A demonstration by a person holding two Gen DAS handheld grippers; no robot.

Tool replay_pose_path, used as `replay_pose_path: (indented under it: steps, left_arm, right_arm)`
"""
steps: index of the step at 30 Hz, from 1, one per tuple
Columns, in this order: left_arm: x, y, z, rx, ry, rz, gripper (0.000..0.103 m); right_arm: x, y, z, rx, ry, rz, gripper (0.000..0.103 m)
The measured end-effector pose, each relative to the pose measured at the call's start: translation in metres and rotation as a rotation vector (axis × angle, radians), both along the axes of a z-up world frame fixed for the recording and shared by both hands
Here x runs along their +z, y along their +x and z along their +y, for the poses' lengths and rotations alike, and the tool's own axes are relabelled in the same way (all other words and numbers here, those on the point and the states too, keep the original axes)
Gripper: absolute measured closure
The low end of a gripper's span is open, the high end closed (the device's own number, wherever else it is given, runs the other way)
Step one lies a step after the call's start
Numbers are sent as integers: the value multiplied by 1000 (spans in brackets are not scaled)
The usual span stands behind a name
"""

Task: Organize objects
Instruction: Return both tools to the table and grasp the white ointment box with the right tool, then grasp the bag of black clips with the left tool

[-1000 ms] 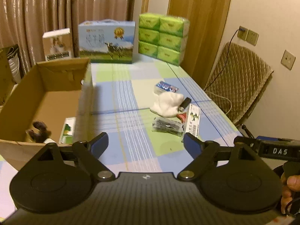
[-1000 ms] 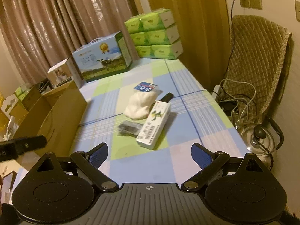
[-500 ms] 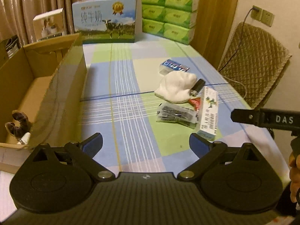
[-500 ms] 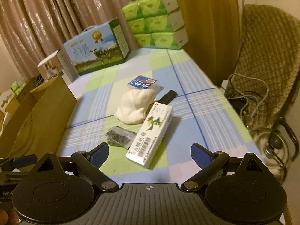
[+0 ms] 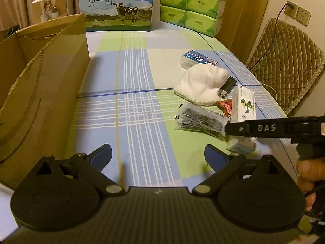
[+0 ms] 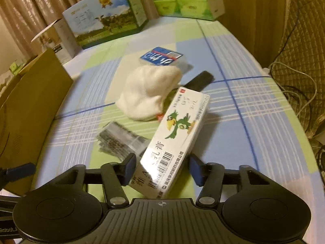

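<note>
The right tool (image 6: 160,167) straddles the near end of the white ointment box (image 6: 176,134), its jaws apart on either side and not yet clamped; the box's long axis runs straight ahead along the fingers. The box, printed with a green bird and a barcode, lies on the worktop (image 6: 254,105) beside a white cloth (image 6: 148,95). The left tool (image 5: 158,155), jaws apart and empty, hangs farther off near the cardboard box (image 5: 40,101).

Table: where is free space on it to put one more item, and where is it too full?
Free: the wide strip of table between the cardboard box and the white cloth; also the far part before the milk carton. Crowded: the right side, around the cloth, plastic packet and white parrot box.
</note>
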State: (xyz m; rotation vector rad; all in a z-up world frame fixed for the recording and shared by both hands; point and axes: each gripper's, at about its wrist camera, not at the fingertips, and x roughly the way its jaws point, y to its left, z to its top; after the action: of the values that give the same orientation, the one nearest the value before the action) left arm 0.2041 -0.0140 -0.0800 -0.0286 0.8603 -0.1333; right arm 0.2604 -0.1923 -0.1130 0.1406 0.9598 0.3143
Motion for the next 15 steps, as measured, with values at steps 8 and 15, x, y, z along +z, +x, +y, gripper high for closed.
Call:
replay_pose_path:
  steps: [8,15]
  left_arm:
    - [-3,7,2,0,-28,8,11]
    - [-4,12,2,-14,-43,9,12]
  right_arm:
    - [6,14,-21,-18,-158,-44,68]
    - [2,15,-14,65,-206,-50,68]
